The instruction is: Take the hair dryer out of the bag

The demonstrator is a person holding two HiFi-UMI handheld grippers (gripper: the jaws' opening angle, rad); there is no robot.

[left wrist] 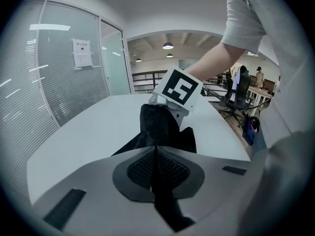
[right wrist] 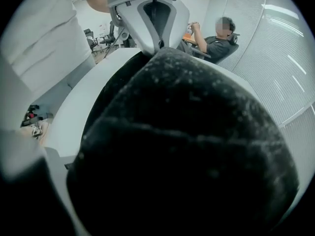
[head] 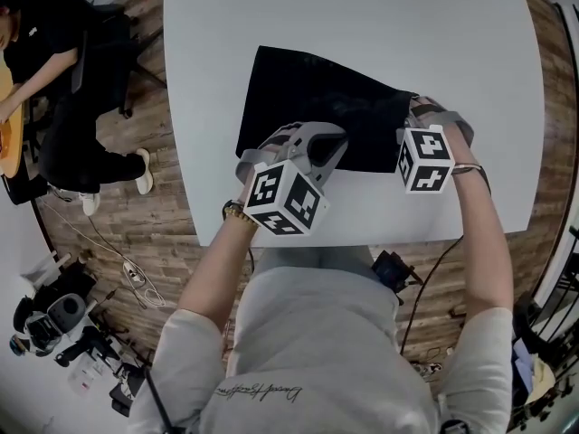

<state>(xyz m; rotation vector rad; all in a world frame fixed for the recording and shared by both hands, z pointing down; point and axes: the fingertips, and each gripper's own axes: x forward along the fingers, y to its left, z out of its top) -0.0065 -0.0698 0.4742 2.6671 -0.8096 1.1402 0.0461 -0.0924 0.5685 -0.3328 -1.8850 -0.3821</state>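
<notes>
Bag (head: 317, 107): black cloth, flat at the centre of the white table (head: 362, 16); hair dryer not visible.
Left gripper (head: 327, 147): lower centre, jaws closed, pinching the bag's near edge.
Right gripper (head: 412, 120): at the bag's near right corner; black cloth fills its own view, jaw state cannot be told.
Seated person (head: 45, 61): upper left, off the table.

The view is mostly filled by the black bag (right wrist: 187, 146); the left gripper (right wrist: 159, 39) is seen closed on its far edge.
</notes>
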